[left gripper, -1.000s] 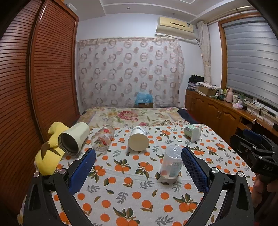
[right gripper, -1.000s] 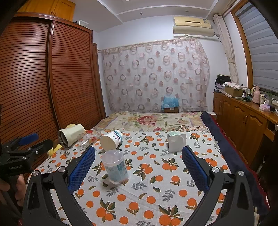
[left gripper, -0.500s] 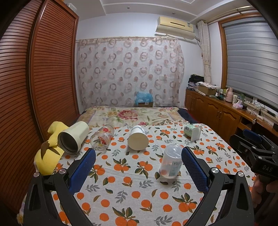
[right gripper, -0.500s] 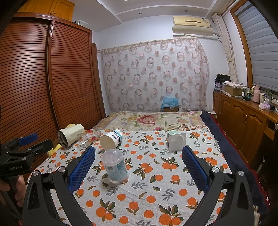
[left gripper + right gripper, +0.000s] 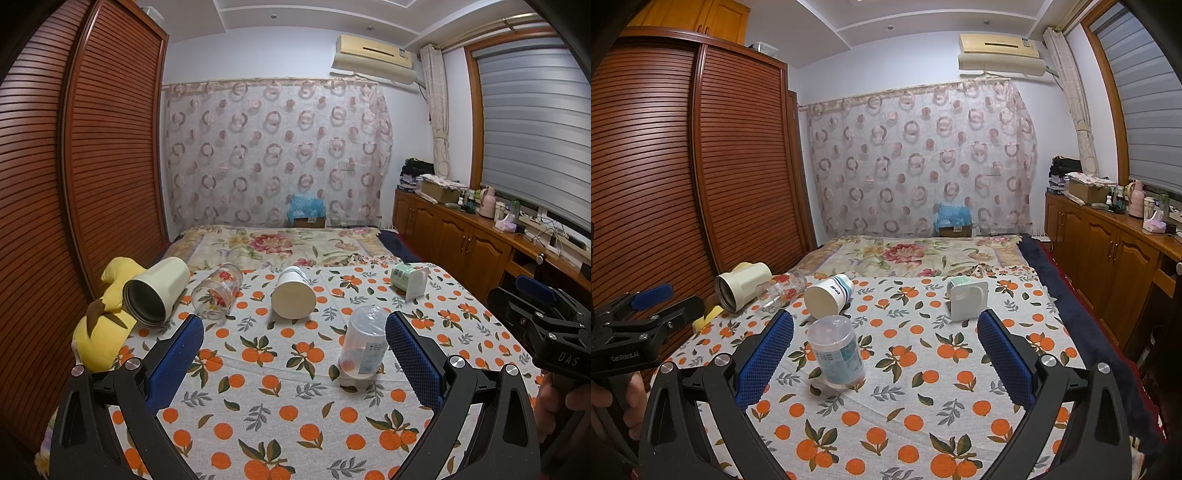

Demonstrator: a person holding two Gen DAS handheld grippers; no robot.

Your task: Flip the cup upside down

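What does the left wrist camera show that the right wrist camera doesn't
Only the left wrist view shows the whole yellow pillow and the right gripper at its edge. Only the right wrist view shows the left gripper at its edge and the square base of the green-and-white cup. Both show the clear plastic cup standing upside down on the orange-print cloth, plus the cream tumbler, glass cup and paper cup on their sides.

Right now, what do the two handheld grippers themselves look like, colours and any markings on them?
Both look alike: black angular frames with silver bolts and two fingers faced with blue textured pads. The left gripper shows white "GenRobot.AI" lettering on its body in the right wrist view; the right gripper shows "DAS" in the left wrist view. Bare hands hold the handles. No cables are visible.
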